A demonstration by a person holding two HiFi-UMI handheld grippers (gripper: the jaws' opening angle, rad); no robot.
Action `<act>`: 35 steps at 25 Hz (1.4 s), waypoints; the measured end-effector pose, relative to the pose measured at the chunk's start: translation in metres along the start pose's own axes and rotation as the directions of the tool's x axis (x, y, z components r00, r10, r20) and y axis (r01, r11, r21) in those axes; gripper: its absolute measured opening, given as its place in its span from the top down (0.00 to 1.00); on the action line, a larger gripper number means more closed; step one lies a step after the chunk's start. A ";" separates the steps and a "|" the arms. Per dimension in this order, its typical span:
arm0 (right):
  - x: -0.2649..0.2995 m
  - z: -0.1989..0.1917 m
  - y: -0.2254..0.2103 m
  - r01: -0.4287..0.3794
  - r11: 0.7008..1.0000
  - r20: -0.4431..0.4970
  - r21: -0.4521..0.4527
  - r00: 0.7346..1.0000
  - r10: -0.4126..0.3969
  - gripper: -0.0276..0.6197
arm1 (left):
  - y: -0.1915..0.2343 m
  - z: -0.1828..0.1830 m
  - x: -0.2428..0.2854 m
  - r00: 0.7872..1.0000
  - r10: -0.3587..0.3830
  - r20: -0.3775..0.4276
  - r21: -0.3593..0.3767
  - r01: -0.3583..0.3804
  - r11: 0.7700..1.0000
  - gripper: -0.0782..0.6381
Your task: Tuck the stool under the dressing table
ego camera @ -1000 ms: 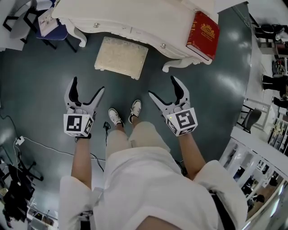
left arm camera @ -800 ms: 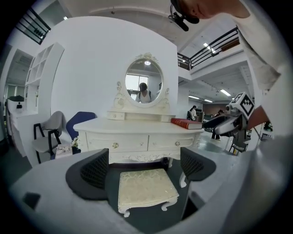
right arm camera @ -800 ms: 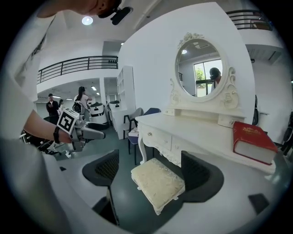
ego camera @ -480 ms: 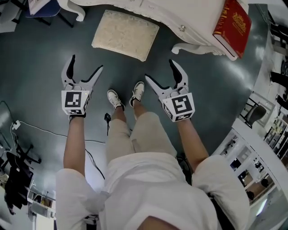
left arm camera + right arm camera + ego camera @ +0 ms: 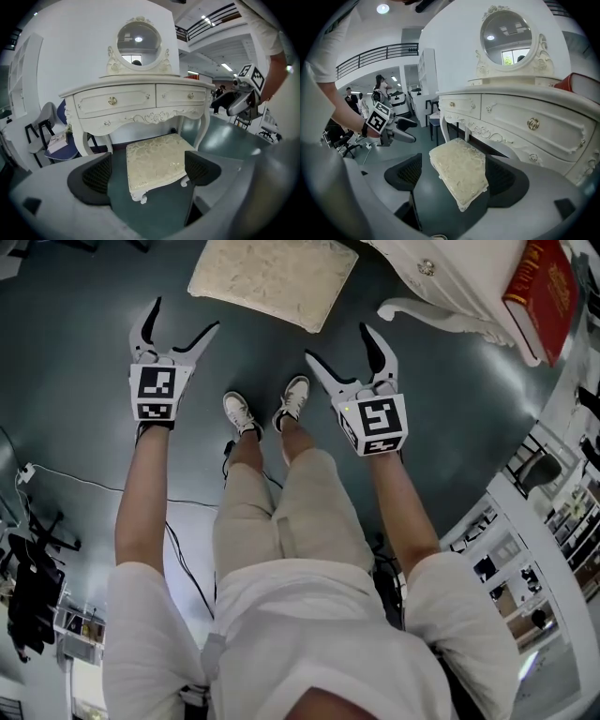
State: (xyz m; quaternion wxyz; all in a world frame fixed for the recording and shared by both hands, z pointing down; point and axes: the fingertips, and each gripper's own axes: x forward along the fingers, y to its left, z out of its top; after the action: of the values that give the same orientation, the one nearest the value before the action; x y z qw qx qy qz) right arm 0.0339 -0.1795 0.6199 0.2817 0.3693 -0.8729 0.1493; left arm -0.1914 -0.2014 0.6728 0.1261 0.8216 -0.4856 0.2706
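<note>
Both sets of jaws were spread wide with nothing in them. The left gripper (image 5: pixel 185 317) and right gripper (image 5: pixel 337 343) hung apart from the cream brocade-cushioned stool (image 5: pixel 272 279), which sat on the dark green floor (image 5: pixel 75 381) just in front of the white carved dressing table (image 5: pixel 469 277).

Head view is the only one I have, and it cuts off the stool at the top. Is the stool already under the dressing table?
Observer: Not yet. The left gripper view shows the stool on the floor in front of the dressing table, with most of its seat out in the open.
Operator: Does it stand on wheels or on legs?
Observer: On short curved white legs; I see no wheels.
</note>
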 end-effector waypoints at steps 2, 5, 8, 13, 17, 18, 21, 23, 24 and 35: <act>0.010 -0.010 0.001 0.001 1.000 -0.015 0.001 1.000 -0.001 0.33 | -0.005 -0.016 0.013 0.999 -0.019 -0.044 0.052 0.021 0.998 0.22; 0.026 -0.021 0.003 -0.004 1.000 -0.030 0.001 1.000 0.004 0.33 | -0.012 -0.042 0.036 0.993 -0.055 -0.107 0.098 0.066 0.993 0.22; 0.045 -0.035 -0.002 0.004 1.000 -0.057 0.001 0.998 -0.004 0.33 | -0.007 -0.059 0.059 0.988 -0.076 -0.134 0.114 0.091 0.989 0.22; 0.074 -0.067 -0.008 0.010 1.000 -0.119 -0.016 0.993 -0.012 0.33 | 0.002 -0.089 0.087 0.980 -0.071 -0.188 0.135 0.097 0.986 0.22; 0.092 -0.088 -0.012 0.025 0.999 -0.158 -0.026 0.987 -0.029 0.33 | 0.007 -0.102 0.105 0.976 -0.073 -0.207 0.150 0.105 0.983 0.22; 0.096 -0.095 -0.015 0.035 0.999 -0.167 -0.025 0.985 -0.039 0.33 | 0.007 -0.104 0.109 0.975 -0.076 -0.209 0.152 0.110 0.982 0.22; 0.101 -0.111 -0.022 0.061 0.998 -0.195 -0.016 0.979 -0.063 0.33 | 0.006 -0.109 0.118 0.974 -0.086 -0.210 0.148 0.118 0.982 0.22; 0.103 -0.119 -0.023 0.066 0.998 -0.214 -0.018 0.974 -0.068 0.33 | 0.006 -0.113 0.121 0.970 -0.091 -0.224 0.152 0.127 0.980 0.22; 0.104 -0.123 -0.023 0.067 0.998 -0.224 -0.019 0.972 -0.069 0.33 | 0.006 -0.116 0.121 0.968 -0.094 -0.234 0.159 0.134 0.978 0.22; 0.140 -0.168 -0.039 0.156 0.986 -0.323 -0.062 0.931 -0.168 0.35 | 0.015 -0.144 0.150 0.951 -0.092 -0.295 0.176 0.149 0.973 0.22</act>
State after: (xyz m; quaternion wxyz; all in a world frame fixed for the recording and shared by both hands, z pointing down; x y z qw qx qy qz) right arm 0.0467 -0.2057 0.8402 0.4403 0.4051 -0.7832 0.1691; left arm -0.1937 -0.2505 0.8757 0.1296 0.8107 -0.3821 0.4242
